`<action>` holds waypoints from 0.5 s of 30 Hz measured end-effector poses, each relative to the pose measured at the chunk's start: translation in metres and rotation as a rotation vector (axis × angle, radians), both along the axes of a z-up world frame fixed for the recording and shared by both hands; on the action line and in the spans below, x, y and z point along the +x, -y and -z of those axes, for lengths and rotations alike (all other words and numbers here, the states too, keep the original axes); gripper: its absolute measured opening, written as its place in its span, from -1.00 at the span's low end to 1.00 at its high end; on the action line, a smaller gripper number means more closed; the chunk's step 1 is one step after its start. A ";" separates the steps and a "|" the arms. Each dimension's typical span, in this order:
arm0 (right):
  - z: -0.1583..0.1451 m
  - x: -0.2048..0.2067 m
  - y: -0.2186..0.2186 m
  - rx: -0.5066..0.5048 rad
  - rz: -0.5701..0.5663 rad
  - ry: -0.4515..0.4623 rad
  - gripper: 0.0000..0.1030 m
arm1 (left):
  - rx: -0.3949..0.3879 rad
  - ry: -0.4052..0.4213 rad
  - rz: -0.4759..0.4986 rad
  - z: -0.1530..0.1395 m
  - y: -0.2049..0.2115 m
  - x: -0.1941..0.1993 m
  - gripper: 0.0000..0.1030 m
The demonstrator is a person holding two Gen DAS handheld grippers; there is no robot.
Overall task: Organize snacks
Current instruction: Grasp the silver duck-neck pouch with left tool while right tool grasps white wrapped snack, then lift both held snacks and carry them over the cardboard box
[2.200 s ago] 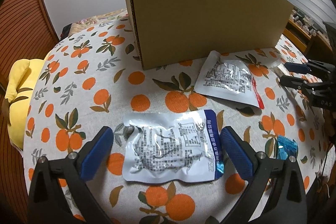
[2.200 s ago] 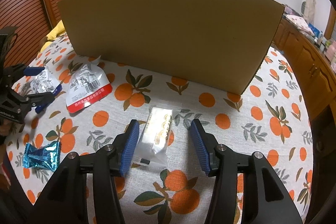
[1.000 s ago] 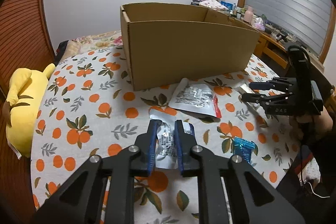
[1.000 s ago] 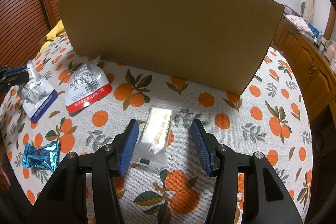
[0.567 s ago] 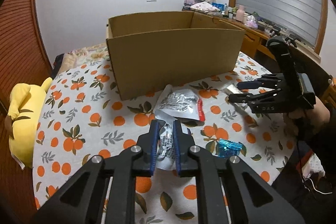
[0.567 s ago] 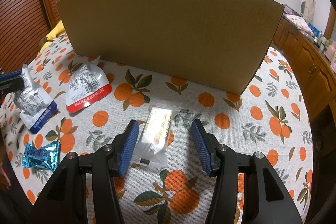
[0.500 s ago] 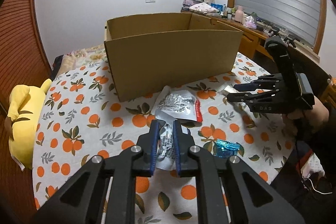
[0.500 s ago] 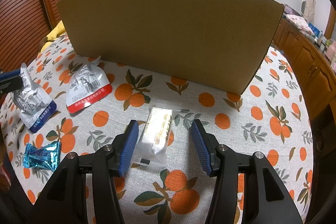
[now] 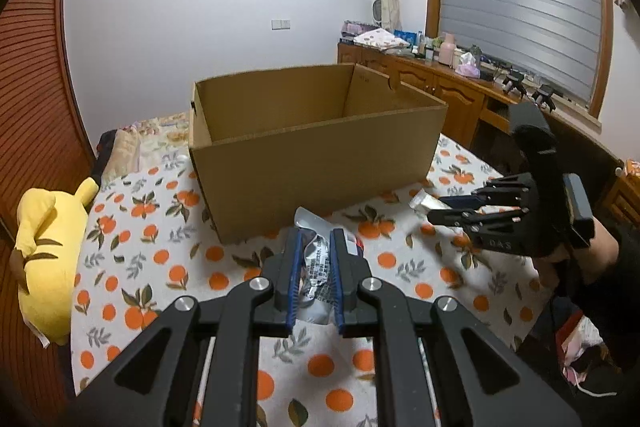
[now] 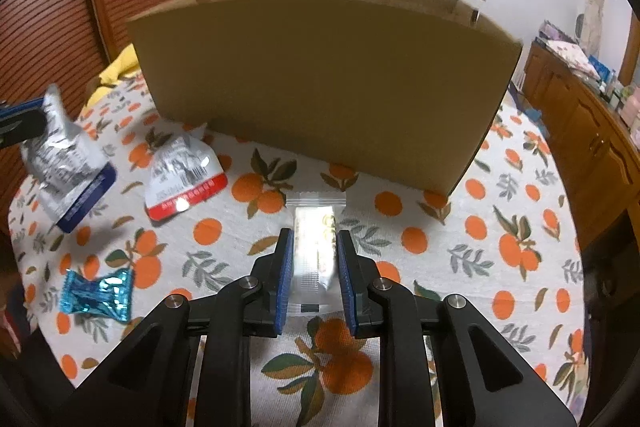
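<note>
Two hand-held grippers are working in front of the open cardboard box [image 9: 316, 147] on the orange-print table [image 10: 500, 227]. Left hand-held gripper [image 9: 314, 267] is pinching the silver blue-edged pouch [image 9: 316, 263], holding it above the table, before the box's near wall. Right hand-held gripper [image 10: 314, 267] is closing its pads on the clear-wrapped white snack [image 10: 314, 247], near the box's front. Silver red-edged pouch [image 10: 184, 179] and blue foil candy [image 10: 96, 293] are lying left of that snack.
</note>
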State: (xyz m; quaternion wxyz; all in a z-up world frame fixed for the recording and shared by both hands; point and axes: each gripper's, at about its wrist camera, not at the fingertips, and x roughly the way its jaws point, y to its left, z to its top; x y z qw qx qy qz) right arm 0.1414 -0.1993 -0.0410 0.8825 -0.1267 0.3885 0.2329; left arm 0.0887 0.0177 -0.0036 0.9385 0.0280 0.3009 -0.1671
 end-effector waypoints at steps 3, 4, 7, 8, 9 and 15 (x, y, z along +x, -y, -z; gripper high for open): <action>-0.011 -0.004 -0.001 0.009 -0.006 0.024 -0.62 | -0.001 0.015 -0.003 -0.008 0.001 0.006 -0.80; -0.016 -0.006 -0.001 0.013 -0.007 0.034 -0.62 | -0.001 0.018 -0.003 -0.010 0.001 0.008 -0.80; -0.027 -0.010 0.000 0.023 -0.010 0.059 -0.62 | 0.001 0.033 -0.005 -0.018 0.001 0.014 -0.80; -0.031 -0.011 0.001 0.026 -0.011 0.067 -0.62 | 0.002 0.041 -0.008 -0.022 0.001 0.017 -0.80; -0.034 -0.011 0.001 0.027 -0.012 0.073 -0.62 | 0.002 0.044 -0.008 -0.024 0.001 0.018 -0.80; -0.053 -0.011 -0.001 0.031 -0.018 0.114 -0.62 | 0.006 0.074 -0.009 -0.040 0.001 0.026 -0.80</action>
